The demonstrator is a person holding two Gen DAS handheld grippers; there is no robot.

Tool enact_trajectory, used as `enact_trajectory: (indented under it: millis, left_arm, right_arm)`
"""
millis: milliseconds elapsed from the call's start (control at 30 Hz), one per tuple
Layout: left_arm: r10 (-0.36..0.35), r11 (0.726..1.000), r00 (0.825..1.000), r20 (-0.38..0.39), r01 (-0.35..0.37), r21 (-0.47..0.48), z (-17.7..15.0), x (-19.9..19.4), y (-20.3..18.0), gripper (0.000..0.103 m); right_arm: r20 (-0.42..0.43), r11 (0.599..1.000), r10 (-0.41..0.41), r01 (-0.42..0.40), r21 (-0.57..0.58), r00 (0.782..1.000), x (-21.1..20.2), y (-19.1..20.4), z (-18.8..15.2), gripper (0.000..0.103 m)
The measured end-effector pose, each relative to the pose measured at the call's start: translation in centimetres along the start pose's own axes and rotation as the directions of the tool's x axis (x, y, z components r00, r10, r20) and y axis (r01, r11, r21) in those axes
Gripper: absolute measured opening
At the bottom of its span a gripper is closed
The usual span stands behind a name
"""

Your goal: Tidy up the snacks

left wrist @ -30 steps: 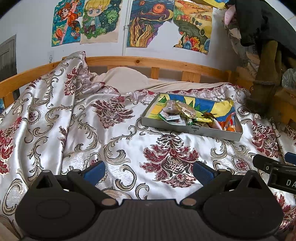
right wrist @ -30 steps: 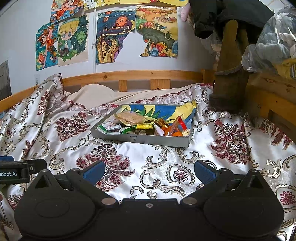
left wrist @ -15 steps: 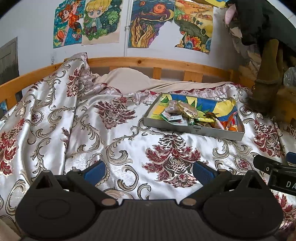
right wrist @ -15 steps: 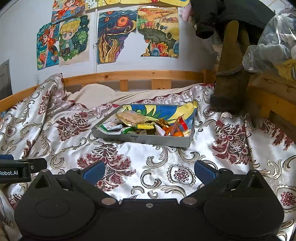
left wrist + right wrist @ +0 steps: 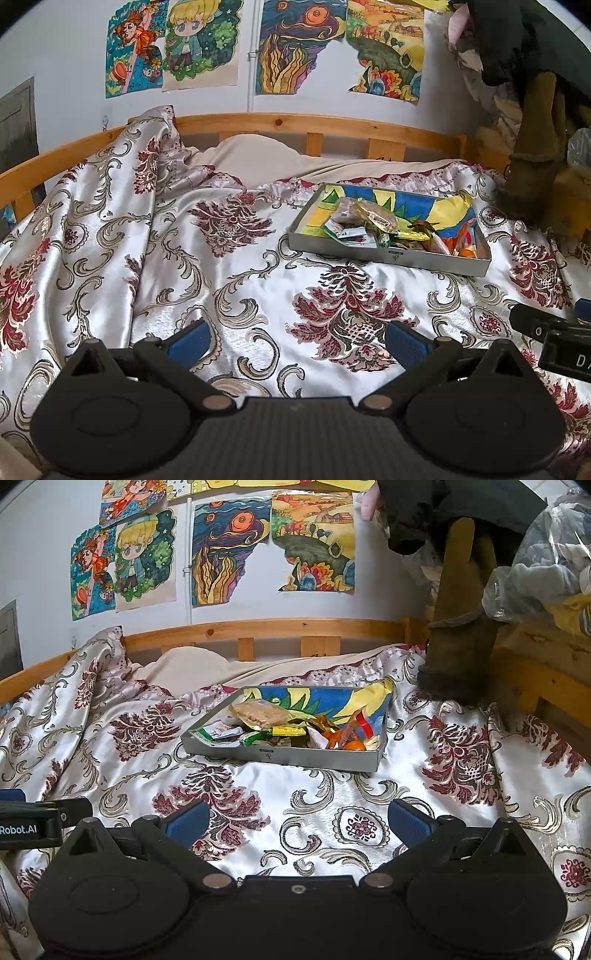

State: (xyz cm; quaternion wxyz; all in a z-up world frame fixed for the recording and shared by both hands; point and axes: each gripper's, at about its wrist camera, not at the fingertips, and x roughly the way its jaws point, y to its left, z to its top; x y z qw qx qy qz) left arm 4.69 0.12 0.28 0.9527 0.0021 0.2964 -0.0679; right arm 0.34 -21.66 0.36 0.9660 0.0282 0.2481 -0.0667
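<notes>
Snacks [image 5: 280, 725] heaped loose in a shallow grey tray [image 5: 317, 757] on the bed [image 5: 332, 797], gathered already or awaiting sorting. Left hand-held gripper [image 5: 297, 341] and right hand-held gripper [image 5: 297, 821] released, empty, well short, facing tray.

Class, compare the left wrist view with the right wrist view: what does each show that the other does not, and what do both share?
Only the left wrist view shows the left gripper from behind, open, with the right gripper at its right edge. Only the right wrist view shows the right gripper's own open fingers and a clear plastic bag at upper right. Both show the snack tray on the bedspread, the wooden rail and wall drawings.
</notes>
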Motion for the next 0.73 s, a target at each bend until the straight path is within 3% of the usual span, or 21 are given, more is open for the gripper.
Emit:
enact_trajectory:
  millis: [733]
  left_arm:
    - [-0.007,1.000,1.000,-0.002,0.007,0.009,0.02,0.15,-0.04,0.103]
  right_arm:
    - [-0.002,1.000,0.000,0.000,-0.001,1.000,-0.01,0.03,0.05,0.102]
